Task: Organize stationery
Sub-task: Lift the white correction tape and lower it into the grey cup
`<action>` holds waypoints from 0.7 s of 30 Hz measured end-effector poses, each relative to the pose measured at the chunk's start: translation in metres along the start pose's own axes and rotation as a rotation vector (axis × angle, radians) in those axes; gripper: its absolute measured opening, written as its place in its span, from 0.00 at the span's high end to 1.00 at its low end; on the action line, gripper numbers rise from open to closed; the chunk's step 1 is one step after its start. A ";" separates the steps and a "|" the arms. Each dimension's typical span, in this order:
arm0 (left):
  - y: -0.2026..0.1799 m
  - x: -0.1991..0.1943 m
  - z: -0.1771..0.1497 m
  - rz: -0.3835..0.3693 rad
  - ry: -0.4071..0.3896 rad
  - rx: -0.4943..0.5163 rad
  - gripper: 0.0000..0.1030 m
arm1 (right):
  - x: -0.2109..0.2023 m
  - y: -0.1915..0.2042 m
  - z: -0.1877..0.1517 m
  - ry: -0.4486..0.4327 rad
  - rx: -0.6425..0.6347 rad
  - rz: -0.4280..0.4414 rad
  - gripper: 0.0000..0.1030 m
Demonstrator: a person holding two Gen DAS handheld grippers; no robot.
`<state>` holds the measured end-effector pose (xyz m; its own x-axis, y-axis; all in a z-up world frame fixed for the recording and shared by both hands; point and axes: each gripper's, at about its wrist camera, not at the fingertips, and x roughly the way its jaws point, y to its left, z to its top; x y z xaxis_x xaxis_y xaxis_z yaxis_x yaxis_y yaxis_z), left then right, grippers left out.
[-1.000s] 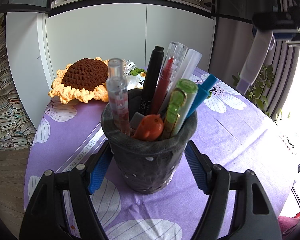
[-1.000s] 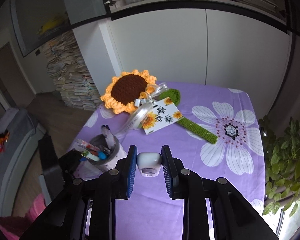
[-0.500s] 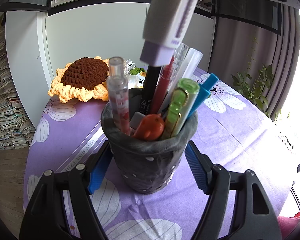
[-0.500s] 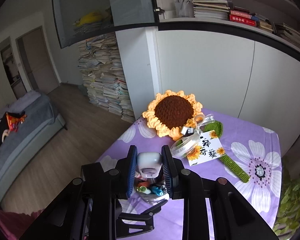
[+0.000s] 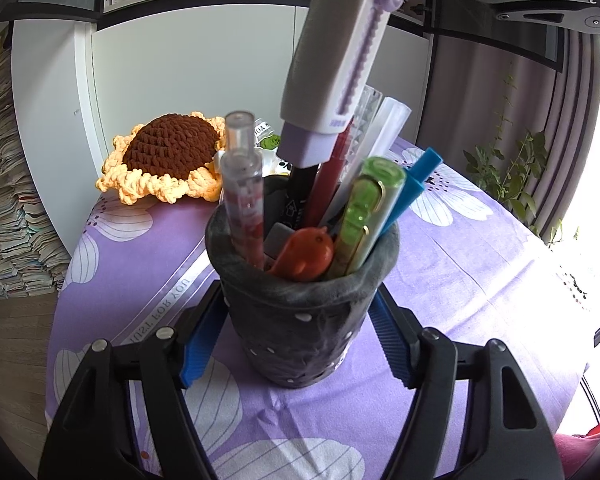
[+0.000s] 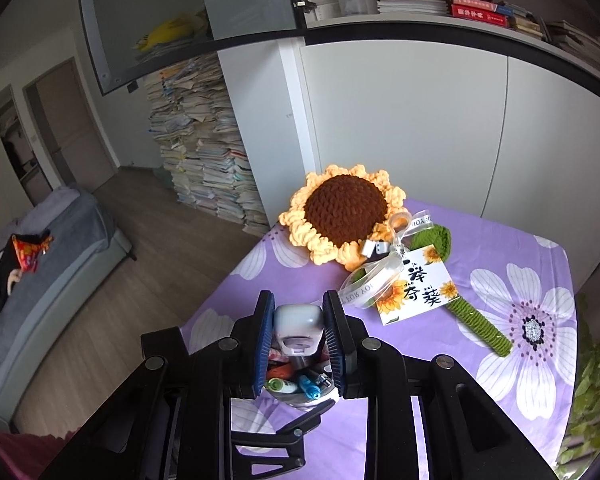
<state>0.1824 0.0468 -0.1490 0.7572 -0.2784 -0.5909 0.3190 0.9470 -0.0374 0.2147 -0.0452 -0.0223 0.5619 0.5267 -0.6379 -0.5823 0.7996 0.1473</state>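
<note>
Over the purple flowered tablecloth point(image 5: 480, 272), the right gripper point(image 6: 298, 334) is clamped on a white-and-lilac utility knife point(image 5: 336, 60), its tip hanging just above the pens. Below it, the left gripper point(image 5: 300, 344) stands wide, its blue pads either side of the dark grey felt pen holder point(image 5: 300, 320); whether they touch it I cannot tell. That holder is upright, near the table's near edge, crammed with pens, a green highlighter point(image 5: 364, 212) and an orange cutter point(image 5: 304, 254). A crochet sunflower point(image 6: 342, 214) lies at the far side.
</note>
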 end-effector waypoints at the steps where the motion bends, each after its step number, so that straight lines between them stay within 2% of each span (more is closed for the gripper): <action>1: 0.000 0.000 0.000 0.000 0.000 0.000 0.32 | 0.000 0.000 0.001 0.001 0.000 0.001 0.74; 21: 0.000 0.000 0.000 0.000 0.000 0.000 0.32 | -0.001 0.001 0.001 0.003 -0.001 0.000 0.74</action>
<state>0.1823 0.0470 -0.1490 0.7572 -0.2787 -0.5908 0.3194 0.9469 -0.0374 0.2144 -0.0447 -0.0211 0.5601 0.5263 -0.6397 -0.5829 0.7991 0.1470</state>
